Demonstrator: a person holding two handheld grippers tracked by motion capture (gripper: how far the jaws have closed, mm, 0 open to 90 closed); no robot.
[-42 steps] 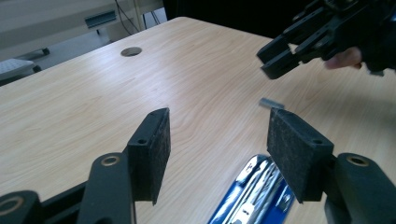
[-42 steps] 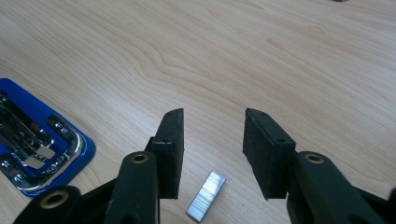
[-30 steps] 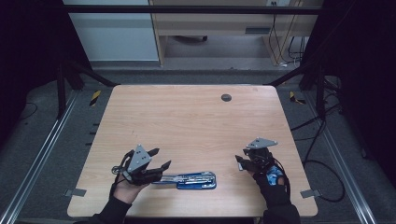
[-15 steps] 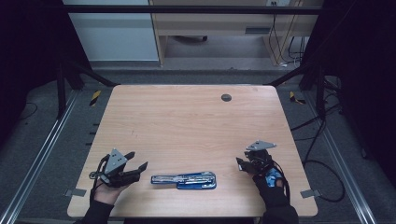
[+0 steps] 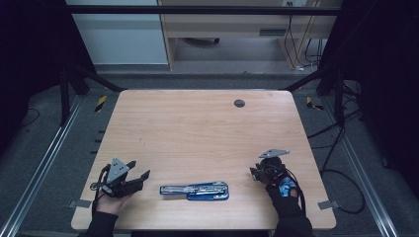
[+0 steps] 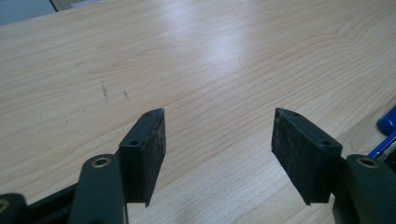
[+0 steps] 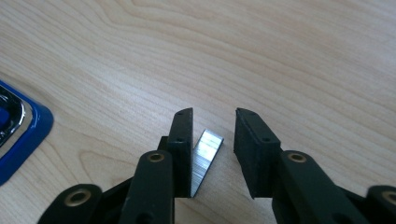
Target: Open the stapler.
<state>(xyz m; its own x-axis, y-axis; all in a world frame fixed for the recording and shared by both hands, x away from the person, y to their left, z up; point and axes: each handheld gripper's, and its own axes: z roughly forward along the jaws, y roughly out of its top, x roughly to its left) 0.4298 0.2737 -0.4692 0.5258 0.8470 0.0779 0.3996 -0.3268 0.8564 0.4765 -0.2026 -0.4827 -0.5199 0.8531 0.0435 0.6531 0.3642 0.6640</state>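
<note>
— Where do we see the staple strip (image 7: 204, 158)?
— Between our right gripper (image 7: 212, 154)'s parted jaws, against one, not clamped.
— Our left gripper (image 6: 219, 158)?
— Wide open, holding nothing, beside the blue stapler (image 5: 195, 190) at the tabletop (image 5: 197, 133)'s near edge.

table (image 5: 197, 133): pale wood, light tan with fine brown grain lines; a few small dark scuff marks show in the left gripper view
stapler (image 5: 194, 190): bright blue body with a shiny silver metal strip along its top
staple strip (image 7: 204, 158): silver, finely lined across its length
left gripper (image 6: 218, 156): black jaws with matte dark grey pads, brass-coloured rivets, a grey three-cornered plate on top
right gripper (image 7: 212, 142): black jaws, brass-coloured rivets, grey plate on top
glove (image 5: 286, 190): black with a blue patch on the back
table grommet (image 5: 239, 103): dark grey disc
floor tape (image 5: 100, 102): yellow and black stripes
floor (image 5: 49, 148): dark grey
</note>
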